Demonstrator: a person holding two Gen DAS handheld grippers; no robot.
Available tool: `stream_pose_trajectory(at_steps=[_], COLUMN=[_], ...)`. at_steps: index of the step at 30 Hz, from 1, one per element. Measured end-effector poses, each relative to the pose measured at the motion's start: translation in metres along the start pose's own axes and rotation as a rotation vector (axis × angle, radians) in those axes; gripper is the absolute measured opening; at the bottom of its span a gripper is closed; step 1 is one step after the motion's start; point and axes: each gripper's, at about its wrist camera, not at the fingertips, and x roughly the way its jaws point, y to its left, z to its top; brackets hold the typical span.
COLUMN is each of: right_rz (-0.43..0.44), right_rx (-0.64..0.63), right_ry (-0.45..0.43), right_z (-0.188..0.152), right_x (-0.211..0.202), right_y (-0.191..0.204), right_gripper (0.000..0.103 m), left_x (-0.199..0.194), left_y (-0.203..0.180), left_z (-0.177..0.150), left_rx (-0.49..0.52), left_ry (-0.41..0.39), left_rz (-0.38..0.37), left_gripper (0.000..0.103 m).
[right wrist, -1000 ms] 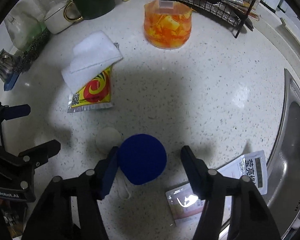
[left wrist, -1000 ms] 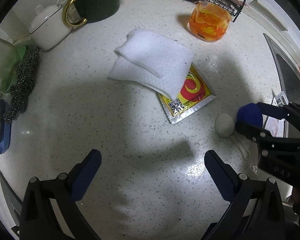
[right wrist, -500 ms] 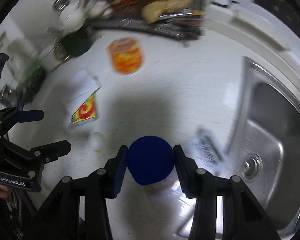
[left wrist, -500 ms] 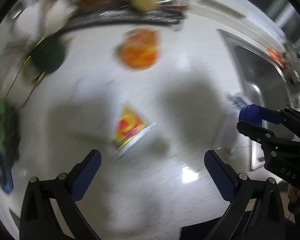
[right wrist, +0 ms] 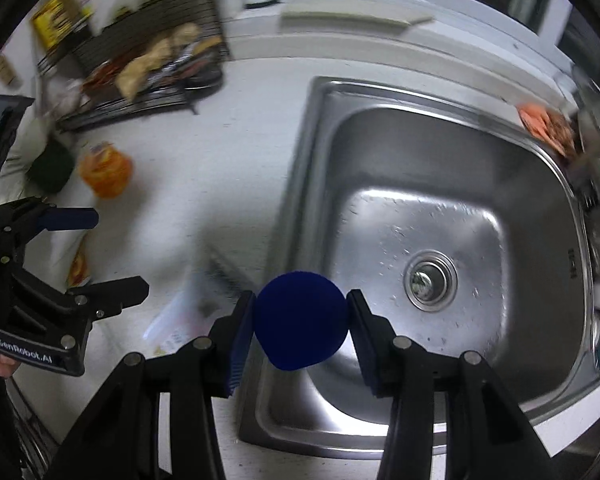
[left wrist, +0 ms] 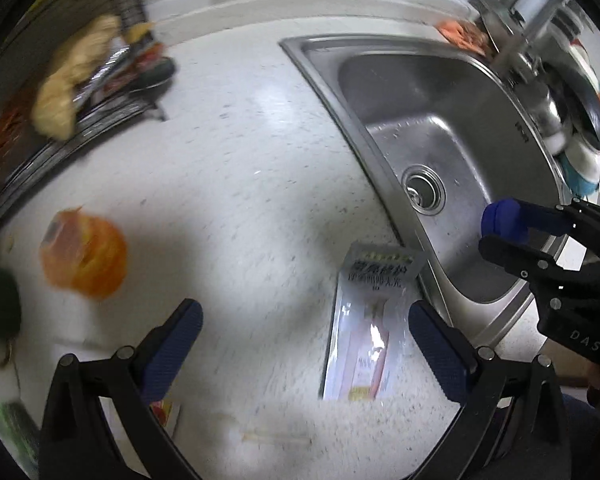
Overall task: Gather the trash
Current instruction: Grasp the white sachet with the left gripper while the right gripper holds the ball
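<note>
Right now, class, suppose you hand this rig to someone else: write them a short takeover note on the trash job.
Right gripper: shut on the blue cap, held above the sink's near edge. Its jaws have just been closing on the cap.
Left gripper: open, nothing between its fingers, above the counter.
Trash on the counter: the silver packet beside the sink rim; a red-and-yellow packet partly hidden behind the left gripper.
Done: cap picked up.
Left: drop the cap wherever trash goes (no bin in view), then collect both packets.

one sink (left wrist: pixel 440 92), two packets (left wrist: pixel 364 320), one blue cap (right wrist: pixel 300 320)
</note>
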Motion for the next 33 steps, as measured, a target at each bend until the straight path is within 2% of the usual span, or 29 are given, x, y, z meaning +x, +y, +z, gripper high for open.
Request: stream_pose_trajectory(at_steps=[6, 13, 17, 20, 22, 26, 29, 30, 31, 33], right_rz=[-0.005, -0.006, 0.003, 0.012, 0.015, 0.031, 0.038, 0.037, 0.035, 0.044], right_rx=[0.063, 0.097, 0.109, 0.114, 0.114, 0.120, 0.116, 0.113, 0.113, 0.121], right_ry=[0.038, 0.061, 0.072, 0.076, 0.076, 0.079, 0.074, 0.073, 0.074, 0.078], right_z=[0.001, 0.004, 0.003, 0.003, 0.003, 0.003, 0.002, 0.002, 0.002, 0.000], right_x=[0.022, 0.038, 0.041, 0.042, 0.042, 0.042, 0.041, 0.040, 0.040, 0.040], right_y=[-0.016, -0.030, -0.034, -0.036, -0.035, -0.035, -0.033, -0.031, -0.031, -0.030], right_gripper=[0.043, 0.043, 0.043, 0.043, 0.043, 0.043, 0.043, 0.043, 0.043, 0.043], left_x=[0.029, 0.052, 0.058, 0.057, 0.056, 0.054, 0.052, 0.052, 0.053, 0.051], left_y=[-0.010, -0.016, -0.025, -0.030, -0.033, -0.034, -0.035, -0.035, -0.034, -0.031], left_z=[0.020, 0.032, 0.033, 0.034, 0.034, 0.033, 0.029, 0.029, 0.029, 0.026], left_rx=[0.121, 0.196, 0.243, 0.270, 0.271, 0.266, 0.256, 0.250, 0.241, 0.225], left_ry=[0.045, 0.073, 0.078, 0.066, 0.071, 0.075, 0.070, 0.073, 0.078, 0.075], left_rz=[-0.039, -0.100, -0.121, -0.126, -0.129, -0.134, -0.136, -0.139, -0.144, -0.148], left_gripper=[0.102, 0.102, 0.096, 0.085, 0.074, 0.064, 0.044, 0.029, 0.024, 0.021])
